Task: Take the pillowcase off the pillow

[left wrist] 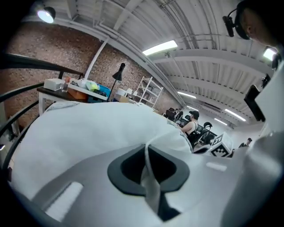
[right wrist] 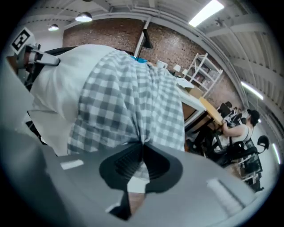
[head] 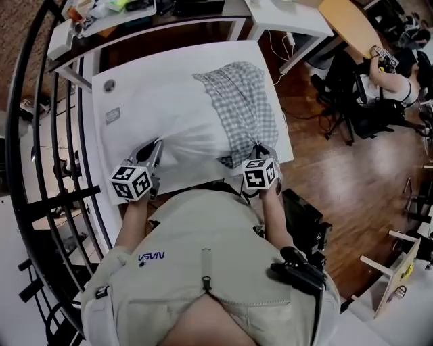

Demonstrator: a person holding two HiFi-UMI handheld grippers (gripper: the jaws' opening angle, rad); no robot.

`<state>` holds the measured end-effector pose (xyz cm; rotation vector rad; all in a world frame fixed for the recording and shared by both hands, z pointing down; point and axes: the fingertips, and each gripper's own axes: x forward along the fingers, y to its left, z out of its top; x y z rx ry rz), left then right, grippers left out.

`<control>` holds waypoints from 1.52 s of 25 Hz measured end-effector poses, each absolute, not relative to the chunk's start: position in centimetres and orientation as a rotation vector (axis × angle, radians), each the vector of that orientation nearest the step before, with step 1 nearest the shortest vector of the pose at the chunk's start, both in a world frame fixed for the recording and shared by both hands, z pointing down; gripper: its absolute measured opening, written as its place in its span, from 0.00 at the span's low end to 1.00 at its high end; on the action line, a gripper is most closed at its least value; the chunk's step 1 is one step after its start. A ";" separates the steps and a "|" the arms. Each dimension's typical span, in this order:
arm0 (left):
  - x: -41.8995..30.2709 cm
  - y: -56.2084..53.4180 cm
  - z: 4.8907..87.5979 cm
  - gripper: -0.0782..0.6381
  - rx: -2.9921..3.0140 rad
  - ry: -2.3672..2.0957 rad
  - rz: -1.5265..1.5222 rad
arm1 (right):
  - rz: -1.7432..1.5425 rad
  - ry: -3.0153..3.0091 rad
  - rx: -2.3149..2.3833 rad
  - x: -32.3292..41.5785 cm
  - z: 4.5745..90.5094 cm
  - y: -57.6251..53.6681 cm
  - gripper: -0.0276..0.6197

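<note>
A white pillow [head: 172,125] lies on the white table [head: 118,81], its far right part inside a grey-and-white checked pillowcase [head: 242,108]. My left gripper [head: 157,150] is shut on a fold of the white pillow [left wrist: 88,133] at its near left corner; the pinched cloth shows between the jaws. My right gripper [head: 260,152] is shut on the near edge of the checked pillowcase [right wrist: 128,106], which bunches where the jaws meet [right wrist: 142,148]. The left gripper's marker cube [right wrist: 21,39] shows at the far left of the right gripper view.
A dark desk with clutter [head: 128,10] stands beyond the table. A black railing [head: 64,169] runs along the left. To the right lie a wooden floor [head: 352,182], black chairs [head: 338,88] and a seated person [head: 392,81].
</note>
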<state>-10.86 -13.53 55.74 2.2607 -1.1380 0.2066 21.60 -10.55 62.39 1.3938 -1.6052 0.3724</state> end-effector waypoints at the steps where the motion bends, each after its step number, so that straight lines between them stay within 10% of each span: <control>1: -10.7 -13.4 56.1 0.13 2.257 -1.139 0.210 | 0.397 -1.621 1.388 21.5 62.6 -10.5 0.07; 7: -7.2 -11.1 51.0 0.34 2.534 -1.056 0.356 | 0.543 -1.783 1.325 21.6 59.6 -9.9 0.21; 15: -5.0 -16.4 41.5 0.36 2.768 -1.216 0.243 | 0.384 -2.118 1.407 20.3 47.9 -16.0 0.23; 27: 3.2 -30.0 51.5 0.60 2.677 -1.051 0.869 | 0.168 -2.165 1.220 13.7 47.3 -33.8 0.32; 35: 5.1 -24.6 56.7 0.17 2.672 -0.923 1.122 | 0.199 -1.995 0.843 8.4 56.0 -34.9 0.37; 38: 4.1 -23.5 54.0 0.14 2.712 -0.972 0.989 | 0.063 -1.928 0.862 8.7 55.7 -35.1 0.11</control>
